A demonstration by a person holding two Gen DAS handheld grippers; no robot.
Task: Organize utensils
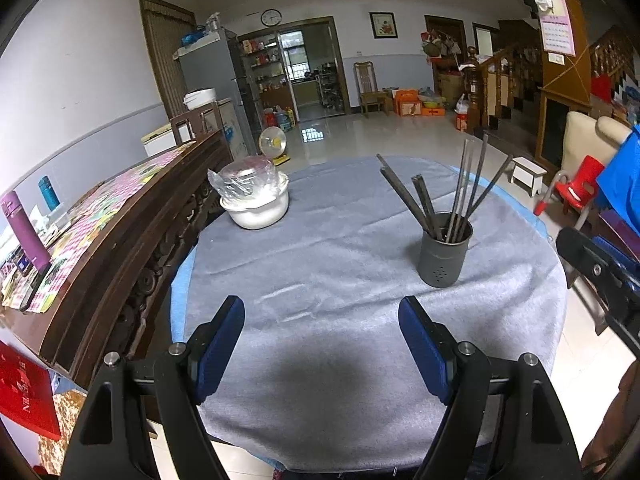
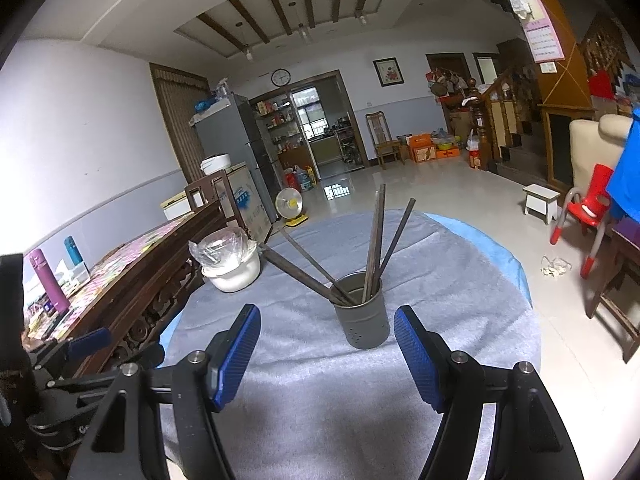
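Both of my grippers, left (image 1: 322, 344) and right (image 2: 327, 354), hang over the gray tablecloth (image 1: 340, 352) with jaws spread wide and nothing between them. From the right gripper, I see the gray cup (image 2: 363, 312) of chopsticks (image 2: 374, 248) standing upright near twelve o'clock; from the left it sits toward one o'clock, with a white bowl (image 1: 260, 208) at eleven.

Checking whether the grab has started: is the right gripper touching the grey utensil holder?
Apart. The right wrist view shows the right gripper open, with grey cloth visible between each blue pad and the utensil holder, which stands beyond the jaws.
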